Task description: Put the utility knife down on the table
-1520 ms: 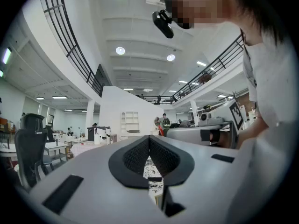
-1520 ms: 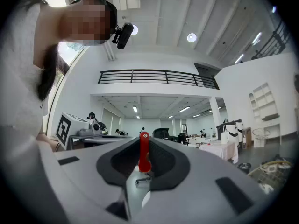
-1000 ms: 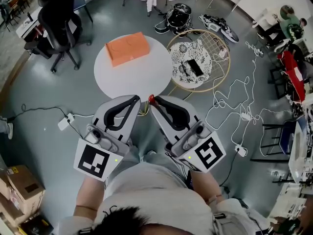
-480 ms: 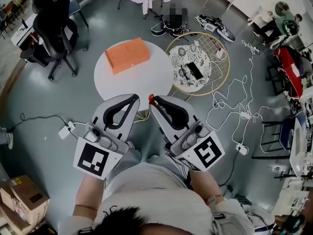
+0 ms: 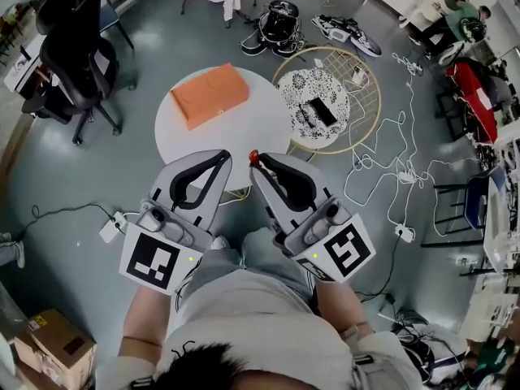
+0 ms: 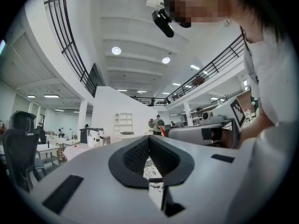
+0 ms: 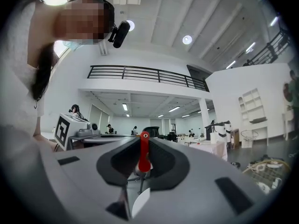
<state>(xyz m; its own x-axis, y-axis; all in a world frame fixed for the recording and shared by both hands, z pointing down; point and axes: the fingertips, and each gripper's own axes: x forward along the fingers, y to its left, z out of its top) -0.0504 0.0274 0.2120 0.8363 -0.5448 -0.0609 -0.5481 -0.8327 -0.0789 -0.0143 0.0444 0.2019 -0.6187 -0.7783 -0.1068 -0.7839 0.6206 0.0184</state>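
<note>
A red utility knife [image 7: 143, 154] stands clamped between the jaws of my right gripper [image 5: 258, 162], its red tip [image 5: 253, 155] poking out past the fingertips. That gripper hangs near the front edge of the round white table [image 5: 244, 128], level with my left gripper [image 5: 219, 161], which is shut with nothing in it. In the left gripper view the black pads [image 6: 149, 155] meet, and the knife's red tip [image 6: 162, 130] shows beside the right gripper's body. An orange box [image 5: 210, 95] lies on the table's far left part.
A round wire-rimmed basket [image 5: 370, 96] with a patterned cloth and a black device [image 5: 322, 113] stands right of the table. A black office chair [image 5: 73, 55] is at the far left. White cables [image 5: 390, 177] trail over the floor at right. Bags and shoes [image 5: 280, 27] lie beyond.
Both grippers stay shut and side by side, the knife still held. The view has shifted, so the table and basket sit slightly lower and nearer the grippers.
</note>
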